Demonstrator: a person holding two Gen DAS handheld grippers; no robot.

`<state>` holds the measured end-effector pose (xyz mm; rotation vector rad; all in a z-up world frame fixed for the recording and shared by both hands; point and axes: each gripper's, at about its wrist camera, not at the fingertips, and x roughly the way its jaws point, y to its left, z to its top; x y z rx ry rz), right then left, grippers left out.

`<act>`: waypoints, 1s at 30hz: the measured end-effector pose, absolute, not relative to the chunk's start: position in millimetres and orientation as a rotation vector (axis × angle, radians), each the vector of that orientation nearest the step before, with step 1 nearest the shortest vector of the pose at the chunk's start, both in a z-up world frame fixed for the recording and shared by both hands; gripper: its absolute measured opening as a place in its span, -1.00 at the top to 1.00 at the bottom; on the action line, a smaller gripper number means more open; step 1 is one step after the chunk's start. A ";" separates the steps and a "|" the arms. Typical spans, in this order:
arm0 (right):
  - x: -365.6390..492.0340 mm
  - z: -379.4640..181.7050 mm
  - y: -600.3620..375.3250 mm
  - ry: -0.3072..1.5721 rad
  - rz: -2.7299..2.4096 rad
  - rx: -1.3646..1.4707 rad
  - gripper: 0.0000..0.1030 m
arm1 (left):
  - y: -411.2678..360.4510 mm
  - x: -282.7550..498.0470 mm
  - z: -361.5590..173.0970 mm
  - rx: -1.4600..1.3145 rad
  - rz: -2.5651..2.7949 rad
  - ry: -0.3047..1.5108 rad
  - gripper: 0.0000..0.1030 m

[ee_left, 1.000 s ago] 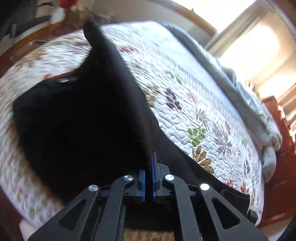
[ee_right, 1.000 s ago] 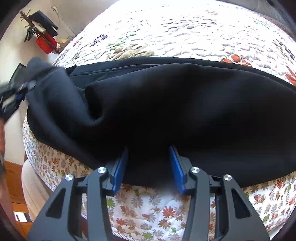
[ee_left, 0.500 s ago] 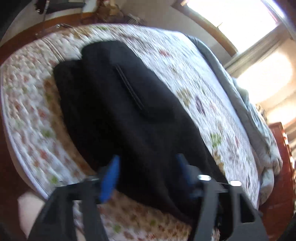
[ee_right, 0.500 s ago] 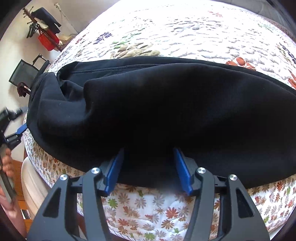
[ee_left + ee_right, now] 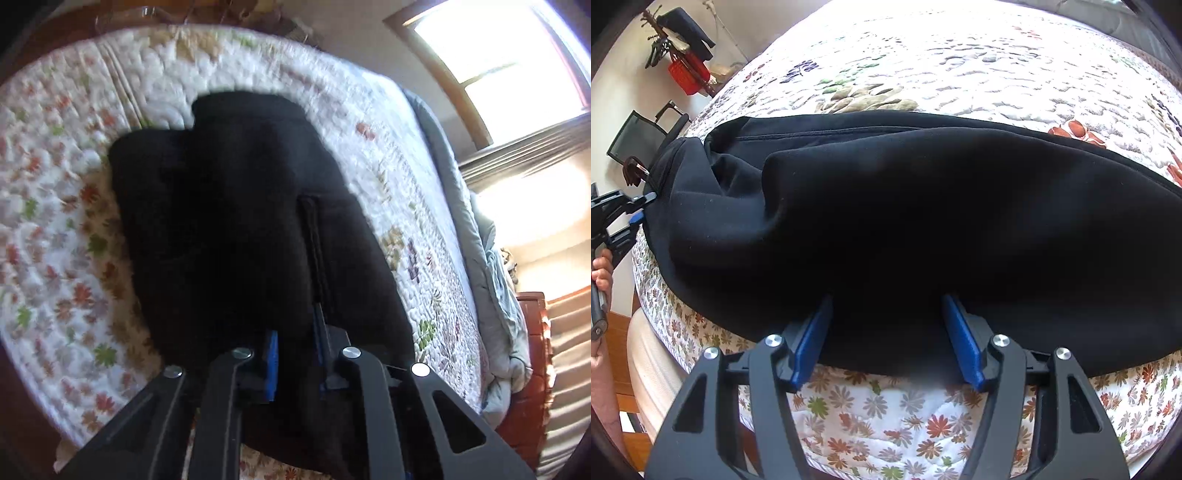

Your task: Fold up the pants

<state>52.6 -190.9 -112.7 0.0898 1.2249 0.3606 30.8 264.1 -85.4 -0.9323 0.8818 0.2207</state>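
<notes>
The black pants point(image 5: 240, 229) lie folded on the floral quilt and also fill the right wrist view point(image 5: 923, 229). My left gripper point(image 5: 295, 347) is at their near end, its blue pads a narrow gap apart with a fold of black cloth between them; the tips are buried in fabric. It also shows at the left edge of the right wrist view point(image 5: 639, 210), at the pants' left end. My right gripper point(image 5: 886, 325) is open, its fingers point(image 5: 812, 339) astride the pants' front edge near the bed's edge.
The quilted bed point(image 5: 66, 206) spreads all around the pants. A grey duvet point(image 5: 491, 266) lies bunched along its far side by the window. A coat stand with a red basket point(image 5: 687, 74) and a dark chair point(image 5: 639, 136) stand beyond the bed's left end.
My left gripper let go of the raised cloth, which dropped flat onto the pants, then came back to the pants' end with the jaws narrowed. My right gripper stayed open in place.
</notes>
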 end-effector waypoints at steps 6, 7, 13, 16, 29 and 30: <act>53.9 -112.9 -191.1 1.228 0.367 0.098 -0.30 | 246.7 -16.9 -69.1 -0.782 0.359 0.821 0.71; 54.4 -113.1 -189.5 1.228 0.369 0.094 -0.36 | 248.2 -14.9 -81.9 -0.778 0.376 0.860 0.71; 55.1 -113.1 -179.6 1.215 0.366 0.042 -0.44 | 251.6 2.4 -96.1 -0.779 0.355 0.946 0.60; 57.9 -110.1 -185.3 1.217 0.384 0.083 -0.44 | 248.5 -6.9 -78.4 -0.780 0.388 0.938 0.40; 90.2 -45.0 -160.0 1.098 0.582 0.087 -0.28 | 194.1 27.0 -49.0 -0.570 0.187 0.977 0.07; 94.5 -45.5 -153.4 1.099 0.590 0.065 -0.28 | 189.9 32.7 -51.5 -0.550 0.187 0.985 0.02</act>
